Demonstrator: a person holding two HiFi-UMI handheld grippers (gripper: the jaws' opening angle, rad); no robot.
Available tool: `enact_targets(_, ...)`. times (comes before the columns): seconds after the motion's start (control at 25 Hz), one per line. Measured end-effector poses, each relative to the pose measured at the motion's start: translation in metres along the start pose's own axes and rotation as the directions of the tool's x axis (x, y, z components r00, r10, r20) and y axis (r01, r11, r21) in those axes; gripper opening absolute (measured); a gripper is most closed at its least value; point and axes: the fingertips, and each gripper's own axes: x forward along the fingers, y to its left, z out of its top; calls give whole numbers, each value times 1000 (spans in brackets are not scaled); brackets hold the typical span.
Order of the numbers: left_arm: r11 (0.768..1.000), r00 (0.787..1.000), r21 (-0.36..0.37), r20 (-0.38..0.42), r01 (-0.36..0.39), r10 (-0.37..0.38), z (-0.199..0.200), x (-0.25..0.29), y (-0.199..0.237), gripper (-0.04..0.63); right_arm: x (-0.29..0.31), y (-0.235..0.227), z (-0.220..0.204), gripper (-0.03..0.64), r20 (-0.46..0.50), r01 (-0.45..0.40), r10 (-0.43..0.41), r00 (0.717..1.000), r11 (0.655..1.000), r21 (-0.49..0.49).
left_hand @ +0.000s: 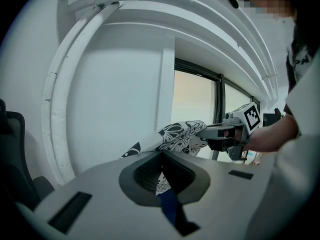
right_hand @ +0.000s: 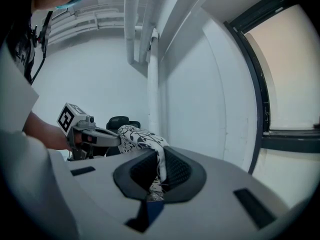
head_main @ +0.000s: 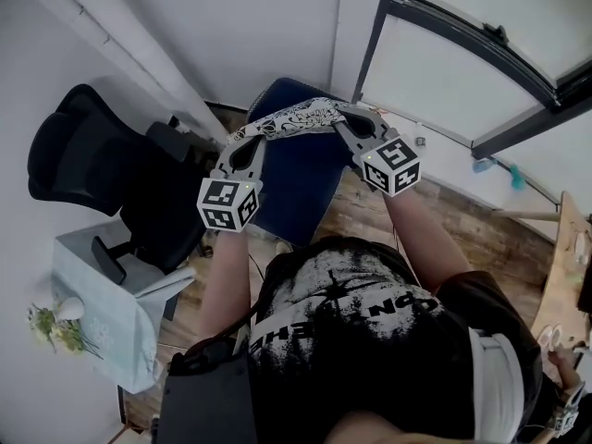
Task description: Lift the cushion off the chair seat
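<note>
Left gripper (head_main: 262, 138) and right gripper (head_main: 345, 120) are each clamping the patterned cushion (head_main: 302, 118) above the blue chair seat (head_main: 298, 188); raising both evenly should prevent slipping.

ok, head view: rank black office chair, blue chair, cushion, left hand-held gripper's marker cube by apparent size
1. black office chair
2. blue chair
3 or 4. cushion and marker cube: about alike. The cushion shows as a thin strip and the cube is nearer the camera, so unranked.
</note>
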Motion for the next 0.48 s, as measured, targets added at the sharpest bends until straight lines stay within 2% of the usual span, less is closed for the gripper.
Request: enact_targets(0.48,1000,1000,3,-9,-2,2,-2,2,-1,12,-3,2,0,23,5,0,0,1000,1000,-4)
